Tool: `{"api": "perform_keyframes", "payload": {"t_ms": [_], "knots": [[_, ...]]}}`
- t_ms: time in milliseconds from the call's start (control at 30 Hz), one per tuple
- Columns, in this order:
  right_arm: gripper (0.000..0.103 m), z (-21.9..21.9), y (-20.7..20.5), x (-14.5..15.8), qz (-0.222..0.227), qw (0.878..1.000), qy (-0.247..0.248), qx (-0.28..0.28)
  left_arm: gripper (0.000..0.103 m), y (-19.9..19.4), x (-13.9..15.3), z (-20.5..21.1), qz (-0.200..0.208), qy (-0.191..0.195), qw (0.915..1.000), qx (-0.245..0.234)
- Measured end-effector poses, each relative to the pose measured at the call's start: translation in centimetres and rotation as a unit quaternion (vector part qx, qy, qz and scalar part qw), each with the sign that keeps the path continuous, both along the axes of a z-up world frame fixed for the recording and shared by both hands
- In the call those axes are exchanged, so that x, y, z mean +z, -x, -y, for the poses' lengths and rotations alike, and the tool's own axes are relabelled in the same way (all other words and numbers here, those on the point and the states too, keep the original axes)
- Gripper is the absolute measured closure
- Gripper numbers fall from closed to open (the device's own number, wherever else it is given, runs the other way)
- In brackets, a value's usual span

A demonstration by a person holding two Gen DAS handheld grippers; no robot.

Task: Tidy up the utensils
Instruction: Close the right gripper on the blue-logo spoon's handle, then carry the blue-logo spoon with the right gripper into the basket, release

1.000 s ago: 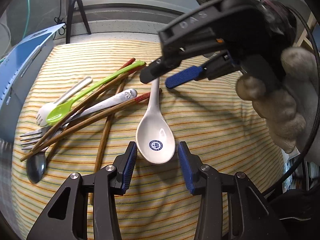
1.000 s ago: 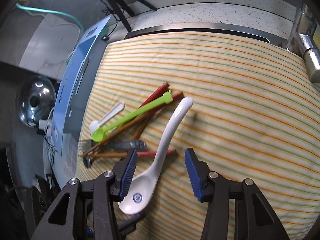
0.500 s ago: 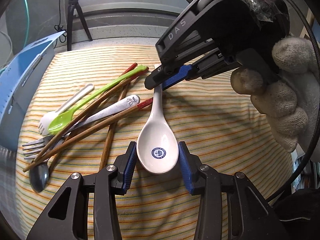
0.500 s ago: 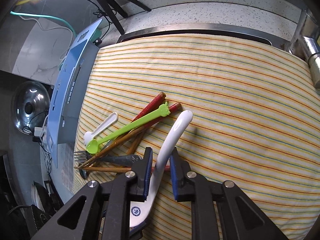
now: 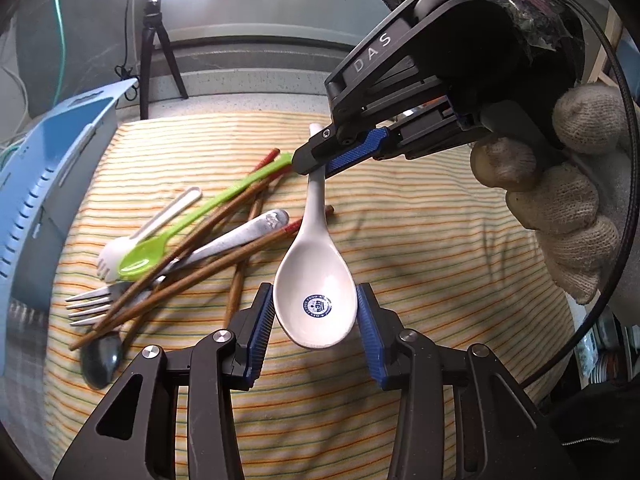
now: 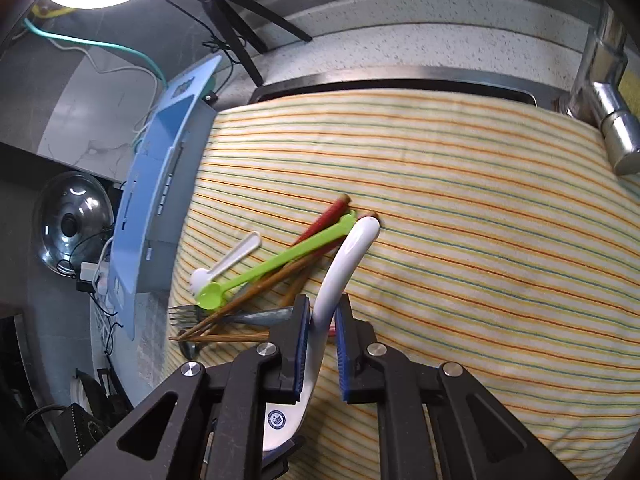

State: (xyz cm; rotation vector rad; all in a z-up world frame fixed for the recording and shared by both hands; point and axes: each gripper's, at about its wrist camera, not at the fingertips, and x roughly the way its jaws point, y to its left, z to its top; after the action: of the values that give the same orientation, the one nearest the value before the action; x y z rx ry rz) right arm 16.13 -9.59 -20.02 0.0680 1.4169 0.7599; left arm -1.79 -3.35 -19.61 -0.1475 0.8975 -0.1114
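Left wrist view: the white soup spoon (image 5: 316, 296) lies on the striped cloth (image 5: 420, 240), its bowl between the left gripper (image 5: 316, 320) jaws — pads touching its sides — while the right gripper (image 5: 316, 162) jaws have just been closing and now clamp its handle.

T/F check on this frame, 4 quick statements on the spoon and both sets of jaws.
1. The right gripper has its jaws closed on the handle of the white ceramic spoon. True; they have just been closing.
2. The left gripper holds the green plastic spoon. False: its jaws flank the white spoon's bowl.
3. The chopsticks stand in the blue rack. False: they lie crossed on the striped cloth.
4. A metal fork lies in the utensil pile. True.
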Motion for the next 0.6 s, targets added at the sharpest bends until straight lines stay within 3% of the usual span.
{"api": "perform_keyframes", "payload": {"t_ms": [267,600], "knots": [[0.093,-4.6,0.8,3.9,0.018,0.999,-0.03,0.013,0.063,0.8,2.7,-4.4,0.024,-0.008,0.9996,0.013],[0.093,-15.5,2.0,5.8,0.021,0.997,-0.064,0.039,0.063,1.8,4.3,-13.8,0.031,-0.045,0.9977,0.04]]}}
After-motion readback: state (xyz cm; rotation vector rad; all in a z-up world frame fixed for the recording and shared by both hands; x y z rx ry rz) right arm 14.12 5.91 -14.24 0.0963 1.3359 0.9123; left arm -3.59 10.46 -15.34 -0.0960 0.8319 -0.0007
